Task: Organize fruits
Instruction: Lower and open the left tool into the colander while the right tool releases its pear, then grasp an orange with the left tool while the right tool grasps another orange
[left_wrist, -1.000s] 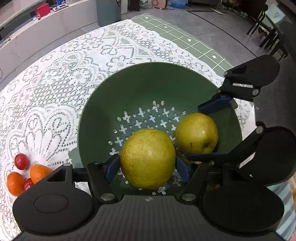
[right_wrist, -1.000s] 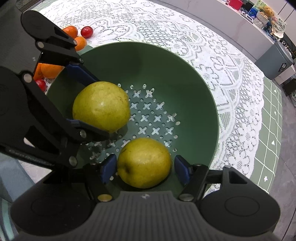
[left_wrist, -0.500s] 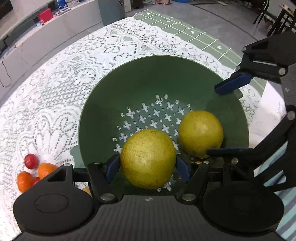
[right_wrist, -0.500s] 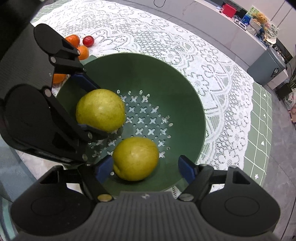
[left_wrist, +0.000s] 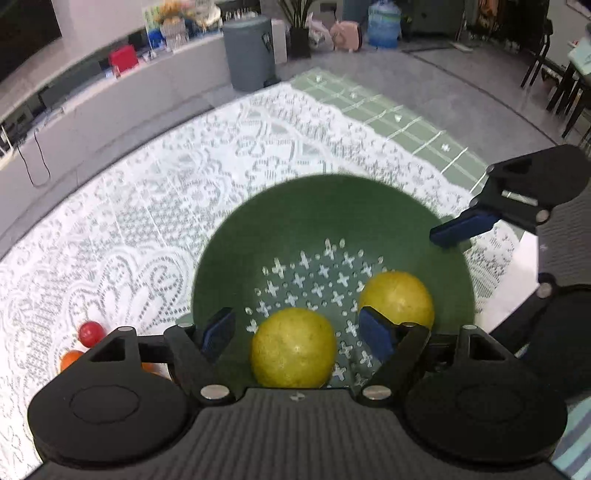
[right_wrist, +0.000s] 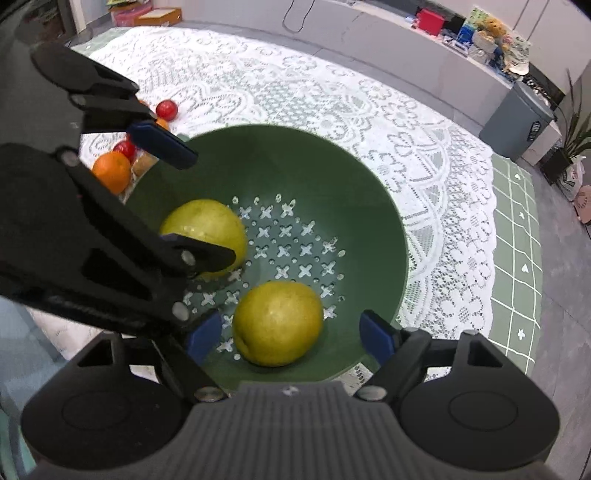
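A green perforated bowl stands on the lace tablecloth and holds two yellow-green pears. In the left wrist view one pear lies between the fingers of my left gripper, which is open and not touching it. The other pear lies to its right. In the right wrist view my right gripper is open around the near pear, with gaps on both sides. The far pear sits partly behind the left gripper.
Small oranges and red cherry tomatoes lie on the lace cloth left of the bowl; a tomato also shows in the left wrist view. A grey bin stands beyond the table edge.
My left gripper has opened and let go of its pear, which now rests in the bowl. Both grippers have pulled back and up from the bowl.
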